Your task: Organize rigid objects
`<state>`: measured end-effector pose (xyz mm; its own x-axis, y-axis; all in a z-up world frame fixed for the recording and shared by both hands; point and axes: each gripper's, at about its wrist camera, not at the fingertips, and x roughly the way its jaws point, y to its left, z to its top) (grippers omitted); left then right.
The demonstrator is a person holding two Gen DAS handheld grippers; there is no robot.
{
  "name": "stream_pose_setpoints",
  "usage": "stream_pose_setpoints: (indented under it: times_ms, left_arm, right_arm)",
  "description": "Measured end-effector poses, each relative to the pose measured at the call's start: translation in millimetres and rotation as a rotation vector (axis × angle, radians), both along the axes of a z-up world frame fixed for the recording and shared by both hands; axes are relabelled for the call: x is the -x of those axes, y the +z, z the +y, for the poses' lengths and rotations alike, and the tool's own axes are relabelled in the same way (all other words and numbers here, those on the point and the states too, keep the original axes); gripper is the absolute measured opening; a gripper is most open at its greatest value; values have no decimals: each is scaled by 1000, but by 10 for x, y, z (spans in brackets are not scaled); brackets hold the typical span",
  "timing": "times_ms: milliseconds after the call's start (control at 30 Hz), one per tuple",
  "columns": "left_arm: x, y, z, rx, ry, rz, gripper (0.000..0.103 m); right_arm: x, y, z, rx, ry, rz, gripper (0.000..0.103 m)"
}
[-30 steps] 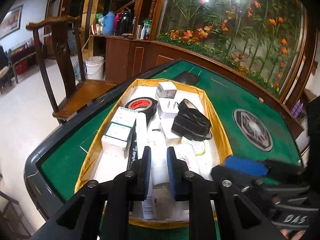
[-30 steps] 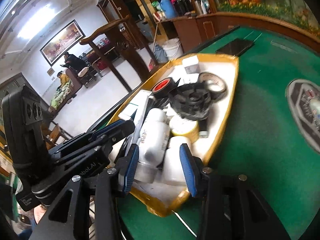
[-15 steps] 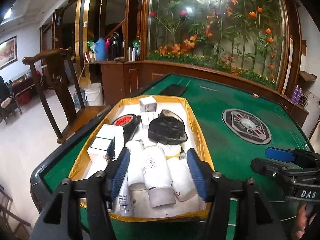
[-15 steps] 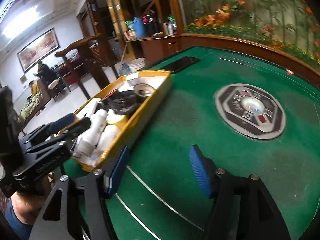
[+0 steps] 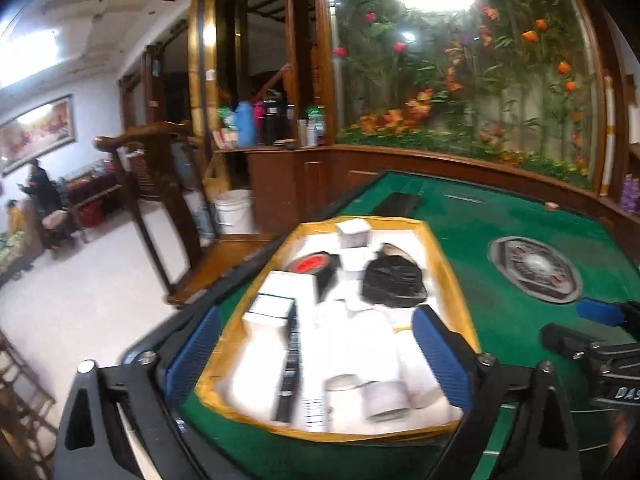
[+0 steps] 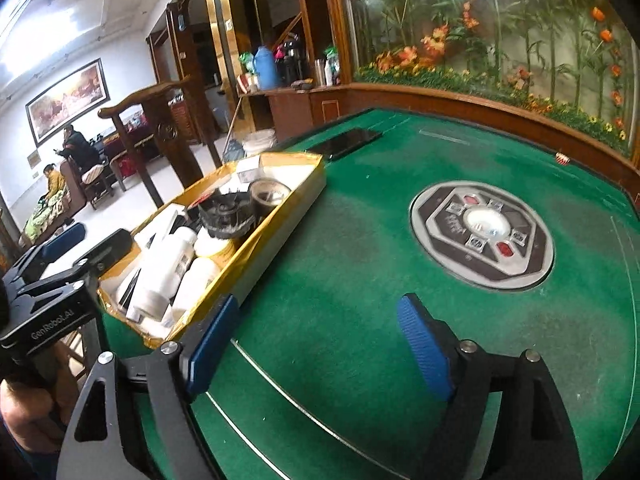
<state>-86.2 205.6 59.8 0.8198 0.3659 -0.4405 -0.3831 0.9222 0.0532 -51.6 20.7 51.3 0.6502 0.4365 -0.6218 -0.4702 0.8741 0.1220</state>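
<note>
**Green counter, yellow-rimmed tray, two open grippers**

Counter (image 6: 360, 280): green felt top with a dark raised edge and a round grey and black emblem (image 6: 482, 234) set into its middle. White lines run across the felt near the right gripper.

Tray (image 5: 452, 280): long, shallow, yellow-rimmed with a white floor, lying on the counter near its left edge. A flat black slab (image 6: 346, 142) rests on the felt just beyond its far end.

Tray contents, all rigid pieces, packed close:
- white bottles (image 5: 360, 360) lying on their sides at the near end, caps toward the camera;
- white boxes (image 5: 280, 300) with green bands along the left side;
- a black ribbed object (image 5: 394, 280) in the middle right;
- a roll of black tape with a red core (image 5: 314, 266) beside the boxes;
- a small white cube-shaped box (image 5: 352, 232) at the far end;
- a grey tape roll (image 6: 270, 194) next to the black object, seen from the right wrist.

Left gripper (image 5: 316, 356): held above the near end of the tray, jaws opening and standing wide to either side of the bottles, blue pads touching nothing.

Right gripper (image 6: 320, 348): over bare felt just beside the tray's near right corner, jaws opening, nothing between them.
</note>
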Motion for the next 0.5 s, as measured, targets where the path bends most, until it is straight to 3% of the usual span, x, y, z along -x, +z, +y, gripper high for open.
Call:
stream_pose_setpoints:
  times_ms: [100,200,500]
  left_arm:
    - [74,73,7,-86,61,-21,103]
    - [139,143,-20,-149,58,-14,103]
    - [306,127,51,-126,31,67,103]
  right_arm:
    - [16,19,-10,-4,-6,-25,83]
    - [49,41,-7,-15,-3,-58,83]
    - [36,62,-13,-56,24,-55,85]
